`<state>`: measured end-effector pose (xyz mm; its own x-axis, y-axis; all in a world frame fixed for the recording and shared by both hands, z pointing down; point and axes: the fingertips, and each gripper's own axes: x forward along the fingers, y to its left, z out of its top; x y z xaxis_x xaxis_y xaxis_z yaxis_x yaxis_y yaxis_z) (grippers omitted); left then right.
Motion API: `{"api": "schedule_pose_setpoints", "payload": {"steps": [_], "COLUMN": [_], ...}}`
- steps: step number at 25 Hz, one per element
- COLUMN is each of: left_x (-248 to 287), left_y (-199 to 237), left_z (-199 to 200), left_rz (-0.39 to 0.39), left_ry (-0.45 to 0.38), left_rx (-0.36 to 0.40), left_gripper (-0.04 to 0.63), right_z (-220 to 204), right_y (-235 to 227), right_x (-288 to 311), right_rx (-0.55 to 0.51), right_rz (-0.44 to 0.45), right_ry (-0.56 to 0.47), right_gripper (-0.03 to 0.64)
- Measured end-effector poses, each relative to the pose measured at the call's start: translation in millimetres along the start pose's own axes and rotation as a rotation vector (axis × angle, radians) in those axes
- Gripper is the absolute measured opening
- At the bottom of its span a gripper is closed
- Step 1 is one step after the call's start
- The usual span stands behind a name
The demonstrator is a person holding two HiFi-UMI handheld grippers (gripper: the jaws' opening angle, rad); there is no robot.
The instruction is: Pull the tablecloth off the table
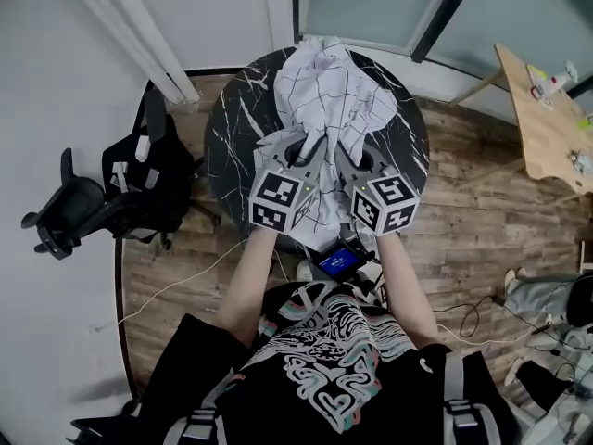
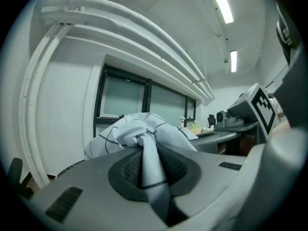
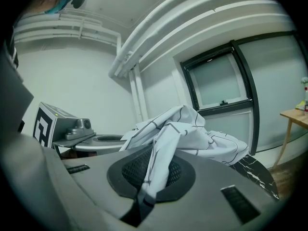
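Status: my left claw (image 2: 148,160) and right claw (image 3: 153,170) each pinch a fold of white black-lined fabric tablecloth (image 1: 329,91), bunched up over round black marble counter (image 1: 232,142).

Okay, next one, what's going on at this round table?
A person holds a gripper in each hand. The left gripper and right gripper are each clamped on a fold of the white tablecloth, side by side. The cloth lies bunched across the black marble table, much of its top bare; it is not off yet.
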<state>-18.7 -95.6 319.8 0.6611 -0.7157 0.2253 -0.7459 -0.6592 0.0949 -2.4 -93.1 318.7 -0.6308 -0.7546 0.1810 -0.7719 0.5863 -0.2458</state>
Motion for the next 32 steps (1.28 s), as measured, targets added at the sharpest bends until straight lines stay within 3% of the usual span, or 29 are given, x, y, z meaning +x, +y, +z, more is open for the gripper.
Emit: {"api": "schedule_pose_setpoints", "payload": {"steps": [12,21,32], "left_x": [-13,-11,-22], "left_y": [-9,-23,-25], "left_z": [26,45,41], "left_rz": [0.040,0.106,0.146], "left_ry": [-0.049,-0.103,-0.123], "left_rx": [0.069,0.081,0.080], "left_gripper": [0.023,0.023,0.021], "right_z": [26,46,42], "right_y": [12,7,17], "right_x": [-13,-27,-31], "right_rx": [-0.020,-0.051,-0.059], "right_rz": [0.032,0.084,0.117], "right_ry": [-0.103,-0.147,-0.148], "right_gripper": [0.018,0.017,0.017]}}
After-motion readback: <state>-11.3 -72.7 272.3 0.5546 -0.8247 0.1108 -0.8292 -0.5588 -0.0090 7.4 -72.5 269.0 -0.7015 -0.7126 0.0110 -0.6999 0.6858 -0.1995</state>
